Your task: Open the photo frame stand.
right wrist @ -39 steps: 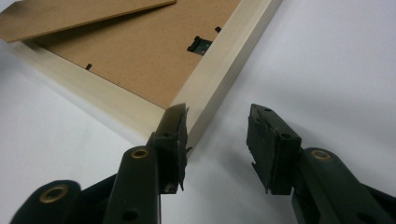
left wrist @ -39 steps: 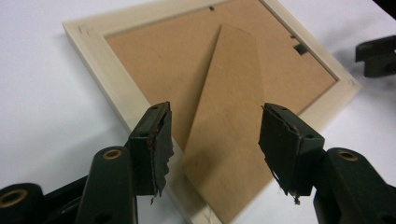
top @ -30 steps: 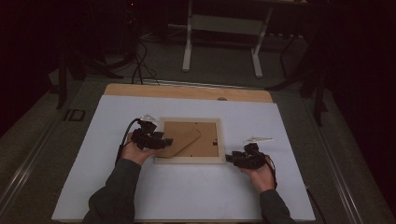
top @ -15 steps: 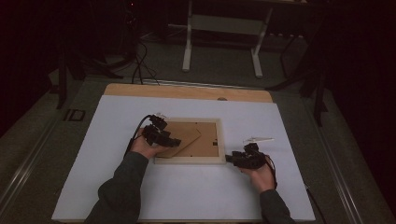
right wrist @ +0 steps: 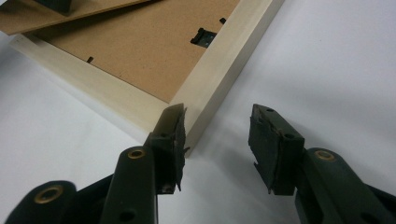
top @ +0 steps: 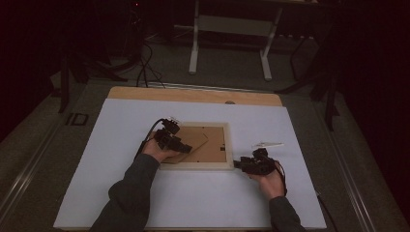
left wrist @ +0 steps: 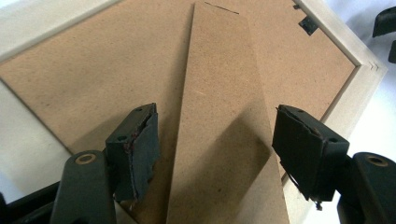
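Face-down, wooden picture frame [top: 196,166] lies mid white table cover [top: 121,125], both grippers at its near edge.

L gripper [top: 181,144] sits over frame's near-left part, above the brown backing board [left wrist: 107,70]; jaws have just been opening & now stand wide, straddling the tapered easel stand [left wrist: 224,140], which passes between the pads w/o touching either, so nothing held. R gripper [right wrist: 217,140] rests at frame's near-right corner [right wrist: 198,116]; jaws part-open, one pad just beside or against corner's outer edge (can't tell if touching), other pad well clear over bare cover; no grip seen. Small black turn clip [right wrist: 205,36] shows on backing near frame's inner rim. Thin pale strip [top: 267,144] lies on cover just beyond R gripper, apart from frame.
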Demonstrator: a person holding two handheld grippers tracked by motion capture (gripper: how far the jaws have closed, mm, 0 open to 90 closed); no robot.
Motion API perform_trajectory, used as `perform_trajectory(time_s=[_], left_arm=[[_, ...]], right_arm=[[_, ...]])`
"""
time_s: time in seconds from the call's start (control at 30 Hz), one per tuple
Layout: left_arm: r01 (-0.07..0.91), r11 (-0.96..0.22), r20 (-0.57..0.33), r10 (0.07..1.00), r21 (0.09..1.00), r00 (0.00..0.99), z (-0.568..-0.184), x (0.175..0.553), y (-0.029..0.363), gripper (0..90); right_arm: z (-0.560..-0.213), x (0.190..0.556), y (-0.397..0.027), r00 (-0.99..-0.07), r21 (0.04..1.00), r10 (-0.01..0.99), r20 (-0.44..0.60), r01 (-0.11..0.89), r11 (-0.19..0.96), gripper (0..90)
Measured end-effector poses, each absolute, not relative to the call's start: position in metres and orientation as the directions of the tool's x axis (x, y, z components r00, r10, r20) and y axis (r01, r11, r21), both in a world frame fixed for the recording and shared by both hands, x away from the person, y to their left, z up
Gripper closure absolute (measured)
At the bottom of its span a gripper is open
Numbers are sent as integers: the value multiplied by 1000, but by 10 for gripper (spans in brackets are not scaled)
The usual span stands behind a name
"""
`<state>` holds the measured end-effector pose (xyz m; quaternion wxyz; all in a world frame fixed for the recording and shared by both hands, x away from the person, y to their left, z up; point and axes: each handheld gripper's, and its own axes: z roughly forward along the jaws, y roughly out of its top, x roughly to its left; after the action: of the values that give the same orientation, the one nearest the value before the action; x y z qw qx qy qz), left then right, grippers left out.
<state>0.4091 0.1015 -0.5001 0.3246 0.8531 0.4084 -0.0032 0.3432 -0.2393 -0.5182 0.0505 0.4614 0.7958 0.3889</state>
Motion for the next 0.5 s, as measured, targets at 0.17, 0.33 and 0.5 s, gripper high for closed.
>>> perform_trajectory(time_s=[0.17, 0.33, 0.5], left_arm=[[696, -479, -276, 680, 535, 680, -502, 409, 96, 319], [683, -500, -262, 670, 532, 694, -503, 409, 92, 331], [675, -515, -238, 673, 527, 700, -503, 408, 89, 336]], right_arm=[[-518, 343, -239, -569, 667, 774, 279, 695, 270, 553], [-518, 343, -238, -573, 669, 772, 276, 691, 274, 551], [-517, 343, -236, -578, 669, 768, 277, 689, 278, 550]])
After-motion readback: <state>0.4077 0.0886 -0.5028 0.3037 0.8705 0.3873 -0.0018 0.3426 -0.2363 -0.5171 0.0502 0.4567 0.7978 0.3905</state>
